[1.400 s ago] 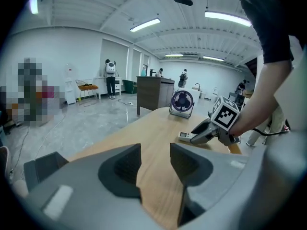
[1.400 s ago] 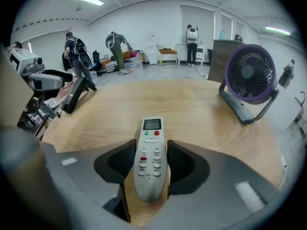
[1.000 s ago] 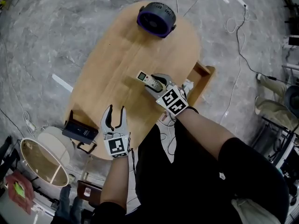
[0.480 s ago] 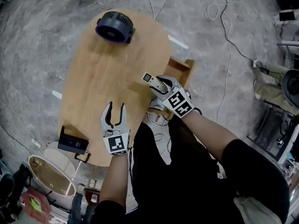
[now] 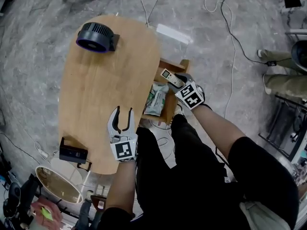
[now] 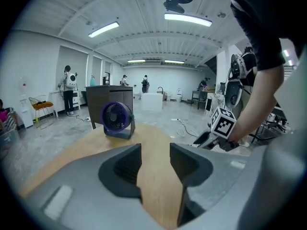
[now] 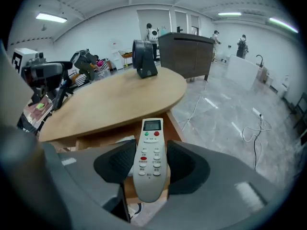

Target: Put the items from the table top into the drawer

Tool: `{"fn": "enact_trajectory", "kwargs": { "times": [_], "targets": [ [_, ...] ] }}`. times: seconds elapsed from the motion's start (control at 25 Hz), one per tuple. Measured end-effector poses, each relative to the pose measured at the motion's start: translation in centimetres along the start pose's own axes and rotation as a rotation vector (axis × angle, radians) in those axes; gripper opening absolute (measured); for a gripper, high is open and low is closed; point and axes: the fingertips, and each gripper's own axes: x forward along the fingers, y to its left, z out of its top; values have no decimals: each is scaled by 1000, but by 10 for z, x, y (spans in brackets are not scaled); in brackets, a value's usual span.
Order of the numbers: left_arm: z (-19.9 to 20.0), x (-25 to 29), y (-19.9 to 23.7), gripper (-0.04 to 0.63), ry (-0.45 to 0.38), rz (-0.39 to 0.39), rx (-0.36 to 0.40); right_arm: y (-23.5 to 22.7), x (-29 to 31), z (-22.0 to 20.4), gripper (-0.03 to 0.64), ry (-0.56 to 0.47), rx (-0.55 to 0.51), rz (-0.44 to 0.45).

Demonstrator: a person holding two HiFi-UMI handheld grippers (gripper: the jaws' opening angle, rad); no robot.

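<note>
My right gripper is shut on a white remote control and holds it over the open wooden drawer at the table's right side. In the right gripper view the remote sits between the two pads, screen end forward. A green-and-white packet lies inside the drawer. My left gripper hovers open over the near part of the oval wooden table, with only bare wood between its fingers. A purple-rimmed desk fan stands at the table's far end.
A black box-shaped device sits at the table's near left edge. Cables trail over the grey floor to the right. A round mirror-like object lies on the floor at lower left. In the gripper views people stand far off in the room.
The right gripper has carried the remote rightwards off the table top and out over the open drawer. The left gripper has shifted slightly along the table, still open. The packet in the drawer has come into view.
</note>
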Motion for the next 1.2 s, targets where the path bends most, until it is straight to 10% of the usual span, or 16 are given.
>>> {"fn": "enact_trajectory", "kwargs": {
  "times": [1.2],
  "targets": [
    [-21, -36, 26, 196, 34, 39, -39, 2, 124, -18, 224, 305, -98, 55]
  ]
}}
